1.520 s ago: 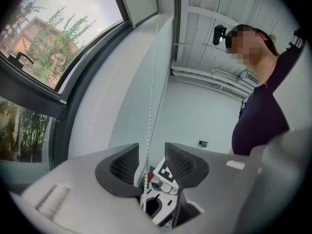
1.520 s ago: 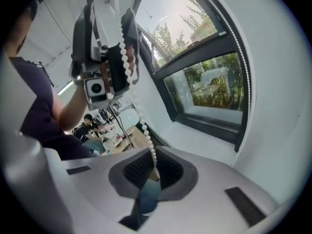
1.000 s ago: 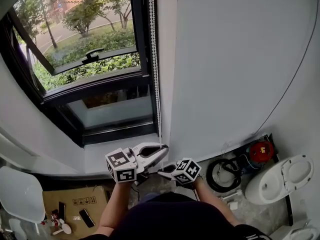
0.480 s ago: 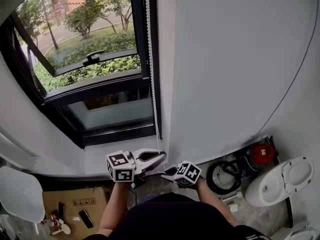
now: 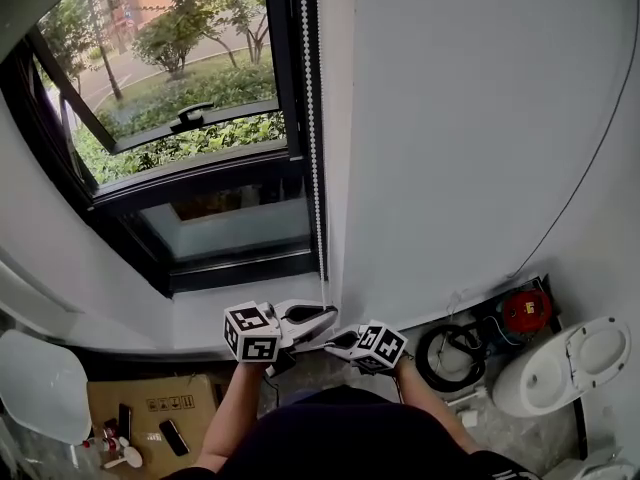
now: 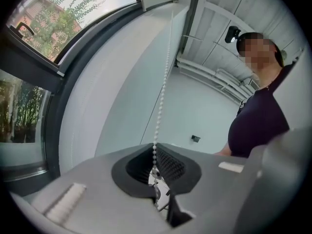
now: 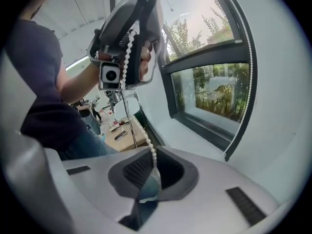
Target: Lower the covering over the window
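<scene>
A white bead chain (image 5: pixel 311 118) hangs down the right side of the black-framed window (image 5: pixel 190 118). My left gripper (image 5: pixel 326 314) is shut on the chain just above the sill, and the beads run straight up from its jaws (image 6: pixel 163 91). My right gripper (image 5: pixel 333 343) sits close below and to the right of it, also shut on the bead chain (image 7: pixel 152 155). In the right gripper view the left gripper (image 7: pixel 129 38) is above, with the chain running down from it; a second strand (image 7: pixel 246 82) hangs by the window frame. The covering itself is not in the head view.
A white sill (image 5: pixel 200 313) lies under the window. On the floor to the right are a toilet (image 5: pixel 560 363), a black coiled hose (image 5: pixel 445 348) and a red object (image 5: pixel 527 311). A cardboard box (image 5: pixel 150 408) and a white chair (image 5: pixel 40 388) stand at lower left.
My left gripper has sunk a little with the chain held in it. The right gripper has stayed almost where it was.
</scene>
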